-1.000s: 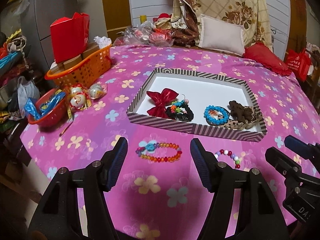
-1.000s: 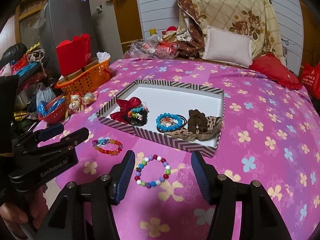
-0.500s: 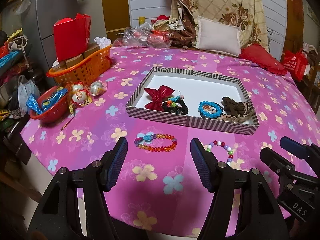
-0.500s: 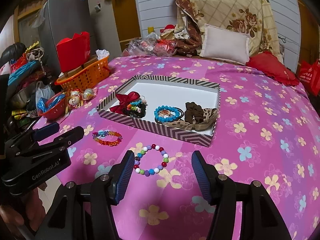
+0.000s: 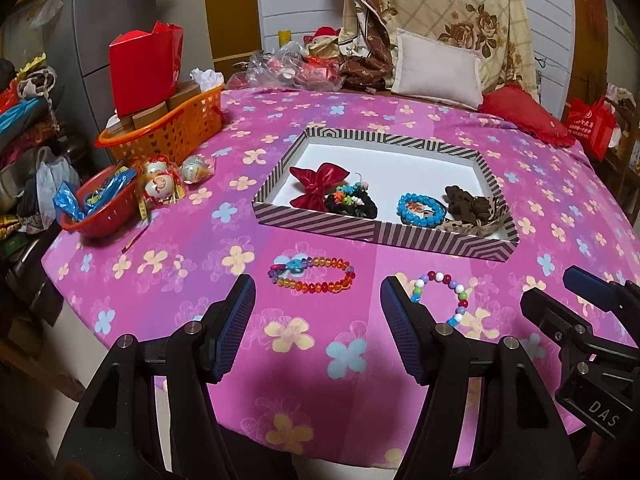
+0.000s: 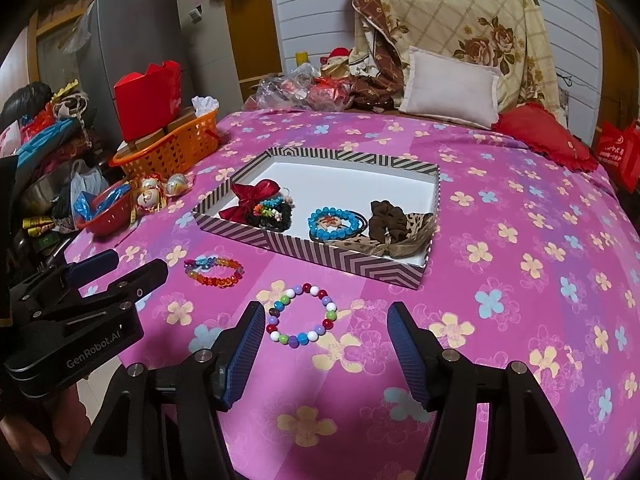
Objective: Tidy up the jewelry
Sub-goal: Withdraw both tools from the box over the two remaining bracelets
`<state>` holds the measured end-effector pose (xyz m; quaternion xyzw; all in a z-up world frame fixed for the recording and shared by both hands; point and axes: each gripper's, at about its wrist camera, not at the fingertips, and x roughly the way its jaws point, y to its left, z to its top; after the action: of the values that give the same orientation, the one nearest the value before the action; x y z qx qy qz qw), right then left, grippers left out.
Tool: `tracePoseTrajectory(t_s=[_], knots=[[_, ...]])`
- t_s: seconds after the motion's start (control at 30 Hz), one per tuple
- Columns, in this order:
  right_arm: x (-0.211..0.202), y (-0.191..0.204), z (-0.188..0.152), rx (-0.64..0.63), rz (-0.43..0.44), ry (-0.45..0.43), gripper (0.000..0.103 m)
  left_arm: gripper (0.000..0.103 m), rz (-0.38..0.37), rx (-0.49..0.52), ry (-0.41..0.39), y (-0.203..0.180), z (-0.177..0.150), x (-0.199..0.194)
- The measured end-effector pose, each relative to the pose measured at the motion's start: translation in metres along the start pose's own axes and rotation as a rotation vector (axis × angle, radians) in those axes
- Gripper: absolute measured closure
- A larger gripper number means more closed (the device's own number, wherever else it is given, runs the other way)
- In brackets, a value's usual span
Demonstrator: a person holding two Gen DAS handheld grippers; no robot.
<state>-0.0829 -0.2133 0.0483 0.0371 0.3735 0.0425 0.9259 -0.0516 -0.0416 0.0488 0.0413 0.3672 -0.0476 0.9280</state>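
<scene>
both grippers hang over the near edge of the pink flowered cloth [image 5: 400, 128], the left gripper [image 5: 316, 320] gaping with nothing in it and the rainbow bracelet [image 5: 312, 274] just beyond its tips. the right gripper [image 6: 326, 338], jaws just widening and gripping nothing, frames the pastel bead bracelet [image 6: 302, 316] lying flat. farther off, the striped tray [image 6: 340, 260] holds a red bow [image 6: 250, 198], a blue bracelet [image 6: 334, 224] and a brown scrunchie [image 6: 386, 220].

Left gripper [image 5: 316, 320] finger hides part of the white-beaded bracelet [image 5: 448, 292] (its left side).

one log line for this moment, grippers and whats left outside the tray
left gripper: open, empty | right gripper: open, empty | tray: four pieces in | outside: rainbow bracelet, round-bead bracelet
</scene>
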Motion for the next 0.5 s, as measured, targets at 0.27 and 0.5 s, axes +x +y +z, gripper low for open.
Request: tracePoseTrajectory(t_s=[0.27,0.5], knots=[[0.006,-0.001,-0.002,0.005,0.003,0.016,0.042,0.038,0.001,-0.004,0.014,0.002,0.0,0.007],[0.014,-0.002,-0.005,0.003,0.004,0.035,0.042,0.038,0.0,-0.01,0.037,0.004,-0.003,0.015]])
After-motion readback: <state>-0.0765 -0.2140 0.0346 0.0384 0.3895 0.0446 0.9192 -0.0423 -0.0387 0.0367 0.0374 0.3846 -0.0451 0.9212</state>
